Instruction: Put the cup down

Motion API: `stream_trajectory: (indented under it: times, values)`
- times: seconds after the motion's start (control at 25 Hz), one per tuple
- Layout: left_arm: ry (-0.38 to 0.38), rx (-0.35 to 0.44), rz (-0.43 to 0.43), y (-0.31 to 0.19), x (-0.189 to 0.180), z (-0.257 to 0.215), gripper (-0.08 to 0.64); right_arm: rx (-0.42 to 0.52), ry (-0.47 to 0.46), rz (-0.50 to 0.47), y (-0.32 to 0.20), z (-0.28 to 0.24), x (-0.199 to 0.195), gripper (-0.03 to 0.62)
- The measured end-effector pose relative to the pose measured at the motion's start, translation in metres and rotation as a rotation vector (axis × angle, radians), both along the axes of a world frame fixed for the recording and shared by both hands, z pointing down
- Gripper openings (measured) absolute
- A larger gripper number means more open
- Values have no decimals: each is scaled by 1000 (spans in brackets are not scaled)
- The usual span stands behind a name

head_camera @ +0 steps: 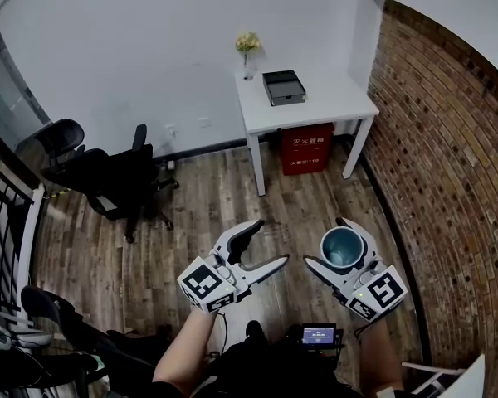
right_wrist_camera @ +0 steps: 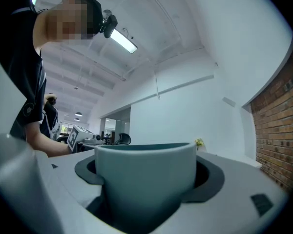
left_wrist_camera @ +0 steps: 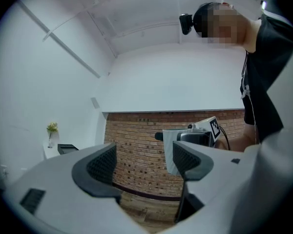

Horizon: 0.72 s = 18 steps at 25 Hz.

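Office, swivel chairs (head_camera: pixel 116 181), white desk (head_camera: pixel 325 106)

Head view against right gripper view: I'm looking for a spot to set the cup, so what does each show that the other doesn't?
Only the head view: the wooden floor, the red box under the white table, the black box on it. Only the right gripper view: the ceiling light and the person's head camera. Both: the cup held in the right gripper, and the brick wall.

The room has bright, even indoor light, with a ceiling strip lamp (right_wrist_camera: pixel 122 40) glowing. Fisheye bending and dark corners mark the gripper views.
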<state>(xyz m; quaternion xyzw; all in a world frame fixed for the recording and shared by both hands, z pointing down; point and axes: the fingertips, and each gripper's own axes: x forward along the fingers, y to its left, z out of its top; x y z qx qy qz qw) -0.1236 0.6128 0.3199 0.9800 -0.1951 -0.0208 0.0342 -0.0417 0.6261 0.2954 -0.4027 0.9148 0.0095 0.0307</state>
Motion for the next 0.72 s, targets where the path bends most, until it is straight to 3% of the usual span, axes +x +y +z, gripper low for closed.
stream_trajectory:
  times: [0.36, 0.72]
  values:
    - [-29, 11, -20, -6, 26, 5, 353, 4, 22, -13, -5, 5, 24, 436]
    - [-7, -1, -72, -15, 58, 9, 353, 3, 30, -39, -13, 11, 63, 436]
